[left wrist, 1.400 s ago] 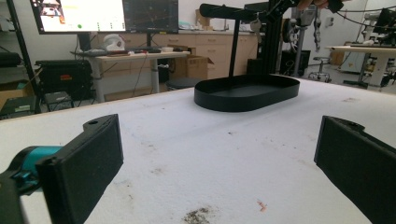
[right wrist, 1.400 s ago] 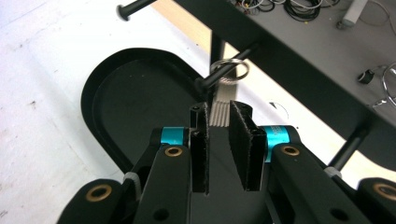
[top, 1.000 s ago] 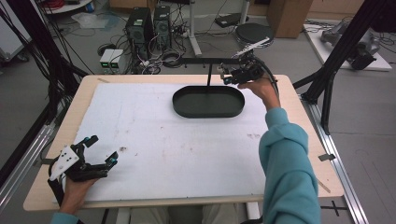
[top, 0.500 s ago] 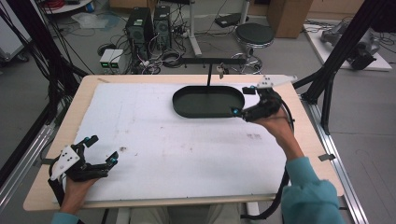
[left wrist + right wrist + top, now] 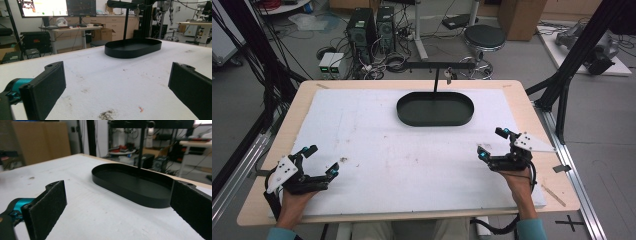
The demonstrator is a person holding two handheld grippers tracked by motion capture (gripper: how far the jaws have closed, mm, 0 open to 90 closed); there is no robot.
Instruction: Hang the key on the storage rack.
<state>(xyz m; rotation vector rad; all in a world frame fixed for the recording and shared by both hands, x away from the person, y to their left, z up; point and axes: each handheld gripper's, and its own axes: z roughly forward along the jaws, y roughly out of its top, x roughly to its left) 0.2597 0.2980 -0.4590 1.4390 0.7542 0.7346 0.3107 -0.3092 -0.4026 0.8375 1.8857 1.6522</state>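
Black oval tray at far centre of white-covered table, T-shaped stand rising from its back edge. Likely thin sheet metal: light, stiff, smooth and slippery; low upright rim best hold, pinch near wall across its thickness.

Right gripper near right table edge, well apart from tray, jaws just opened wide, empty. Left gripper near left corner, jaws wide apart, empty.

jaws wide apart with nothing between them, black oval tray sitting just ahead toward the right jaw on the white desk
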